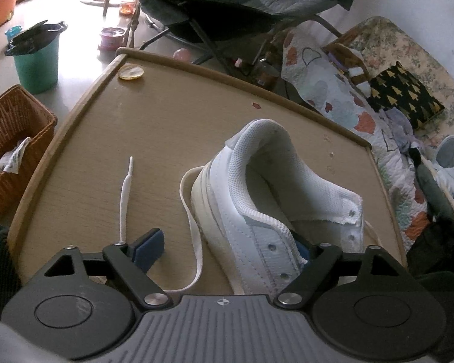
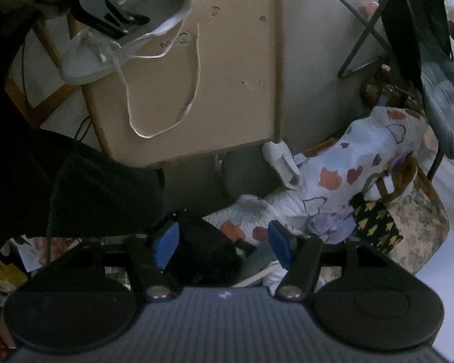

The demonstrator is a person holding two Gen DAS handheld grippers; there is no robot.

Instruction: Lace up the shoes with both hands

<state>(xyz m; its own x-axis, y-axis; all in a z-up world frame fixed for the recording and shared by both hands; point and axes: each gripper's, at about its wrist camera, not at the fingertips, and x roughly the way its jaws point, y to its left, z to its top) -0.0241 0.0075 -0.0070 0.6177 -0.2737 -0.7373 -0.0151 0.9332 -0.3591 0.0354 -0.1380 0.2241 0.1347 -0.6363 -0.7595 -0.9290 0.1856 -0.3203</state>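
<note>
A white sneaker (image 1: 257, 199) stands on the tan table (image 1: 166, 127) with its heel pointing away from me. My left gripper (image 1: 227, 248) straddles the shoe's eyelet side. One blue pad (image 1: 149, 246) hangs clear of the sole and the other finger sits mostly hidden inside the shoe, so the jaws are open. A white lace (image 1: 125, 199) lies loose beside the shoe. In the right wrist view the sneaker (image 2: 130, 30) shows at top left under the left gripper (image 2: 106, 9), and the lace (image 2: 193, 90) loops across the table (image 2: 233, 60). My right gripper (image 2: 223, 248) is open and empty, off the table's edge.
A wicker basket (image 1: 12, 139) and a green bin (image 1: 36, 57) stand on the floor to the left. A folding chair (image 1: 227, 9) is behind the table. A heart-patterned quilt (image 2: 348, 166) and bags crowd the floor below the right gripper. A person's dark clothing (image 2: 75, 181) is alongside.
</note>
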